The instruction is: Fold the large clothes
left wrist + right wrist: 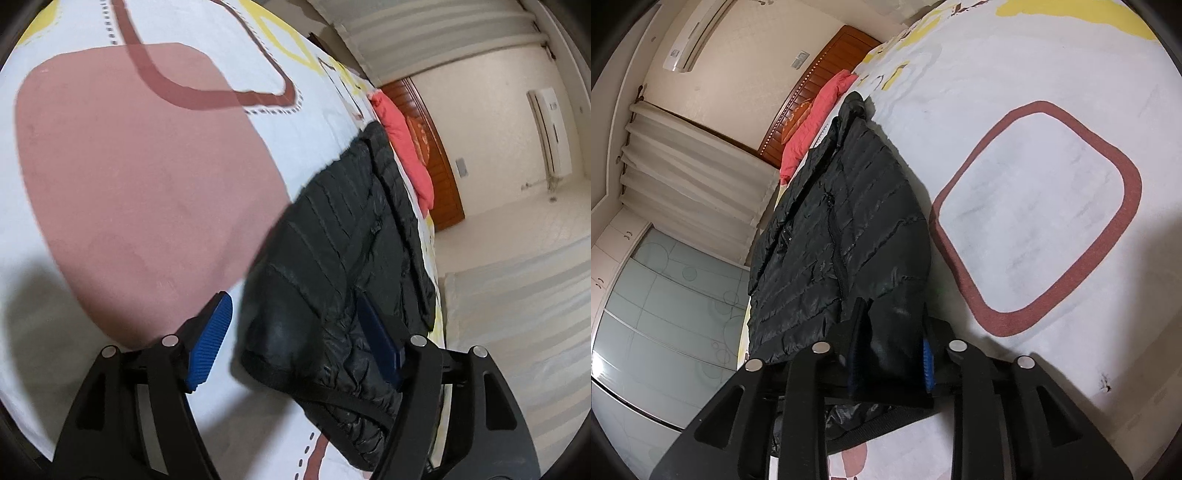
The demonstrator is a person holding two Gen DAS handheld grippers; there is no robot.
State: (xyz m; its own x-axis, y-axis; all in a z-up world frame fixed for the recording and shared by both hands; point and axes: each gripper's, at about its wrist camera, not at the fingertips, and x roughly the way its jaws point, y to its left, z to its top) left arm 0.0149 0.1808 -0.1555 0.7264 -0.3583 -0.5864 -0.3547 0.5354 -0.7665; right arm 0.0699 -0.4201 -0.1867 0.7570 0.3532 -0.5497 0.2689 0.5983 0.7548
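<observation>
A black quilted puffer jacket (351, 221) lies lengthwise along one edge of the bed, apparently folded over on itself. In the left wrist view my left gripper (291, 299) stands open astride the jacket's near hem corner. Its left blue pad (208, 343) is clear of the cloth, and the right pad (380, 339) lies close along the fabric. In the right wrist view the same jacket (849, 206) stretches away from me. My right gripper (893, 306) has a thick fold of the hem filling the gap between its pads.
The bed is covered by a white sheet (147, 184) with pink and yellow shapes. A coral-red cushion (816, 110) lies by the wooden headboard (827, 66). Beyond the bed's edge are curtains (683, 177), a glass-fronted wardrobe (665, 295) and a wall air conditioner (698, 33).
</observation>
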